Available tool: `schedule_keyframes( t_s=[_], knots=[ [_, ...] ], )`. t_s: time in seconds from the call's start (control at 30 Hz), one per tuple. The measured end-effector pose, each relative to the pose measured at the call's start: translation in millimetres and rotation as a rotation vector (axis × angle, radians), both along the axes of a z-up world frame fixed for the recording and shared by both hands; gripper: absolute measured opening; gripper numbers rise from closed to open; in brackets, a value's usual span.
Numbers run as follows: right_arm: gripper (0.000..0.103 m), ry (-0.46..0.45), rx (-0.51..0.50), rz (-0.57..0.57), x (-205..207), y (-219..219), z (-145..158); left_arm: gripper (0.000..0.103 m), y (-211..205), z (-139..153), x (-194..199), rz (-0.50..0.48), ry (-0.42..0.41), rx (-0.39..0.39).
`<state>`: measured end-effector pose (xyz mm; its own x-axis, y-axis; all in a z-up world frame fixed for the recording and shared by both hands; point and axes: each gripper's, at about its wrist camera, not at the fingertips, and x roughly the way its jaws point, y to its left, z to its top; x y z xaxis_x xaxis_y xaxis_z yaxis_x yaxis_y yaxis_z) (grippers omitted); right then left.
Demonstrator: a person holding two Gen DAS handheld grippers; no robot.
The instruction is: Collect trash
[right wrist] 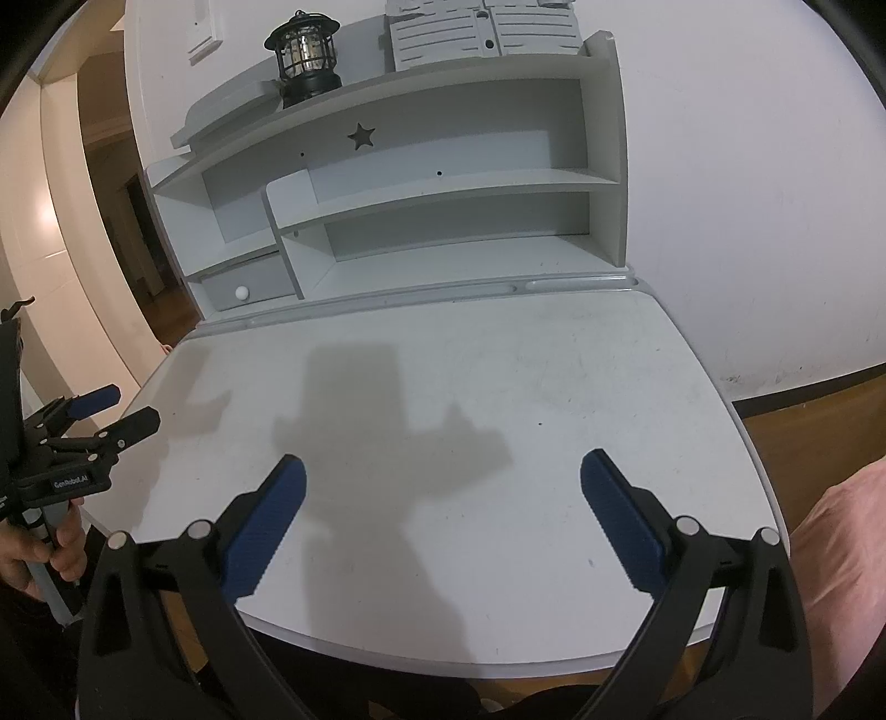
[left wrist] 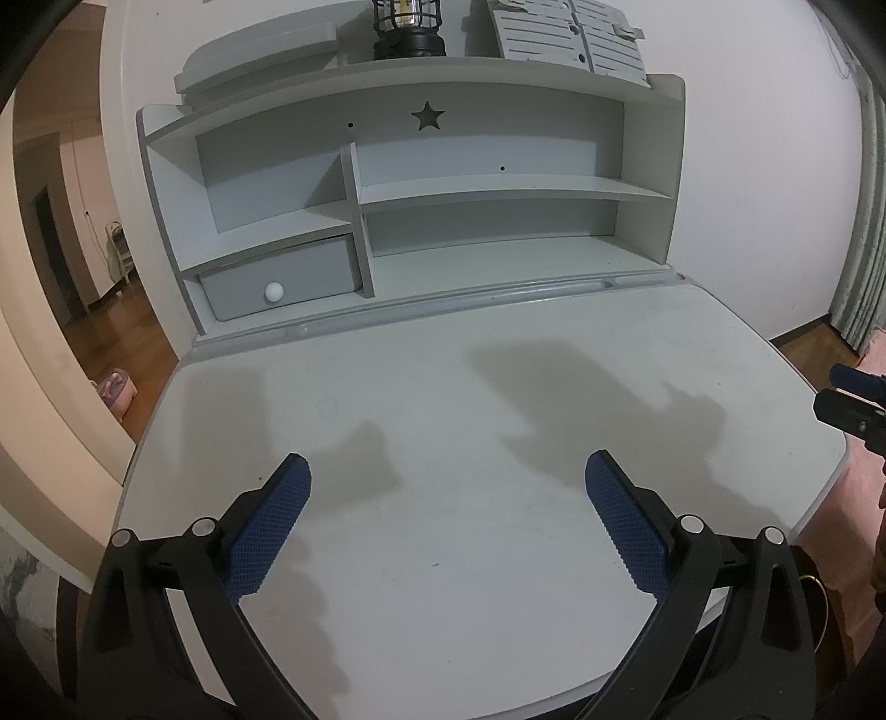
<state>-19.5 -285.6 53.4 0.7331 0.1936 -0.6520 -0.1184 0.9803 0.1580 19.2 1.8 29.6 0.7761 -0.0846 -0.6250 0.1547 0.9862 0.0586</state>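
No trash shows in either view. My left gripper [left wrist: 446,471] is open and empty, held over the near part of the white desk top [left wrist: 443,376]. It also shows at the left edge of the right wrist view [right wrist: 130,407], jaws apart. My right gripper [right wrist: 443,471] is open and empty over the same desk top [right wrist: 498,360]. Its fingertips [left wrist: 850,393] poke in at the right edge of the left wrist view. Only the grippers' shadows lie on the desk.
A white hutch [left wrist: 410,183] with shelves, a star cutout and a small drawer with a round knob [left wrist: 274,291] stands at the desk's back. A black lantern [right wrist: 304,55] and slatted boxes [right wrist: 482,33] sit on top. Wood floor lies left and right; a pink object [left wrist: 113,387] is on the floor.
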Motion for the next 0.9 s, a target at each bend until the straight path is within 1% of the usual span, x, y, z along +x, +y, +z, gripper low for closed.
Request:
schedule_keyframes(
  t_s=[0.47,0.67,0.9],
  knots=[
    [0.096,-0.002,-0.002,0.005,-1.1,-1.6,-0.5,0.097,-1.5,1.2,1.4,0.008,0.004,0.005],
    [0.096,-0.001,-0.002,0.006,-1.1,-2.1,-0.5,0.097,0.3,0.1,1.9,0.013,0.022,-0.01],
    [0.096,-0.001,-0.001,0.007,-0.7,-3.5,-0.3,0.096,-1.0,0.5,-2.0,0.01,0.0,0.009]
  ],
)
